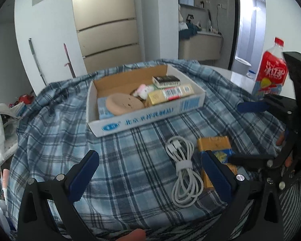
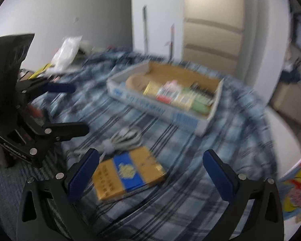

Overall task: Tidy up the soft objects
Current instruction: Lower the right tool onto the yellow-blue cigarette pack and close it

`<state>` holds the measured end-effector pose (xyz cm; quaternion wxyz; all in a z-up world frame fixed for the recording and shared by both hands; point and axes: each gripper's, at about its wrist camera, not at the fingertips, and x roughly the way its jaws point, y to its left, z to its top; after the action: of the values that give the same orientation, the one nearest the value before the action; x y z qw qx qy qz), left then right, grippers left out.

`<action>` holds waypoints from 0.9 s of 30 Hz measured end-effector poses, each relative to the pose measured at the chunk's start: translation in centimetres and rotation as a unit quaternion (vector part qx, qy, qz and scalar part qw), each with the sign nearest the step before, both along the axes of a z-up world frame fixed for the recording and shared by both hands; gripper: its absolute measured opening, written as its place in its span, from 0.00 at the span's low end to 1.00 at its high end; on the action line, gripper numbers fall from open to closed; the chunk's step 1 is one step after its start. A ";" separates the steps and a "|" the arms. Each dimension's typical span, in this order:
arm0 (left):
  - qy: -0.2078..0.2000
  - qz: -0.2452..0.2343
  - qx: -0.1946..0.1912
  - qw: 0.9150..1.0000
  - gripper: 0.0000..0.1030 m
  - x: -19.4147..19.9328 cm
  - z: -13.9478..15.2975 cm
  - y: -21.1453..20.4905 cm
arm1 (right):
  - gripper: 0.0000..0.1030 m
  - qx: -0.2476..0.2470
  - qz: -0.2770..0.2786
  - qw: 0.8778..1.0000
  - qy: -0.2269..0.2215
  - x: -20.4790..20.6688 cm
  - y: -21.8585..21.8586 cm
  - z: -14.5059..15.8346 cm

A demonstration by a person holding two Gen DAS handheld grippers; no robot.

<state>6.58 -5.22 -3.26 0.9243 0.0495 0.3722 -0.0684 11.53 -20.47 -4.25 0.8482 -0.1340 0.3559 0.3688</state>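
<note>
A blue plaid cloth point(image 1: 130, 150) carries a cardboard tray point(image 1: 142, 118), white cable point(image 1: 182, 168) and yellow packet point(image 1: 214, 144).

Cardboard box point(image 1: 142, 120): blue Chinese print on the white front wall, starts 北京, rest not clear; blue oval logo at its left end, blue striped block at its right end. Bottle point(image 1: 271, 74) at the right edge of the table: red label, white characters 冰红茶. Yellow carton point(image 1: 170, 95) in the box: barcode on a white and red label, digits too small to read. Dark small box point(image 1: 166, 81) behind it: pale print, unreadable. Yellow-and-blue packet point(image 2: 128, 175) near the front edge: gold emblem on the blue band and rows of characters, blurred, unreadable. Left gripper point(image 2: 62, 108) body in right wrist view: white lettering, unreadable.
</note>
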 end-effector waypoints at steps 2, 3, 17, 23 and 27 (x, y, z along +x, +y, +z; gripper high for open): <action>0.012 -0.005 -0.002 1.000 1.00 0.3 -0.5 -0.1 | 1.00 -0.011 0.015 0.999 0.035 0.5 0.6 -1.1; 0.023 -0.009 0.000 1.000 1.00 0.5 -0.9 -0.3 | 1.00 -0.016 0.018 0.999 0.043 0.6 0.8 -1.4; 0.078 -0.033 -0.013 0.996 1.00 1.7 -2.8 -0.6 | 1.00 -0.066 0.045 0.995 0.053 0.1 2.5 -2.5; 0.084 -0.036 -0.017 0.996 0.93 1.8 -2.9 -0.7 | 1.00 -0.089 0.051 0.993 0.054 0.0 3.0 -3.0; 0.087 -0.042 -0.019 0.995 0.82 1.9 -3.0 -0.9 | 0.94 -0.093 0.048 0.993 0.063 0.4 3.1 -3.3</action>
<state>8.48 -6.11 -6.29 0.8853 0.0410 0.4478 -0.1186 11.88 -17.41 -7.52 0.7893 -0.2056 0.4341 0.3825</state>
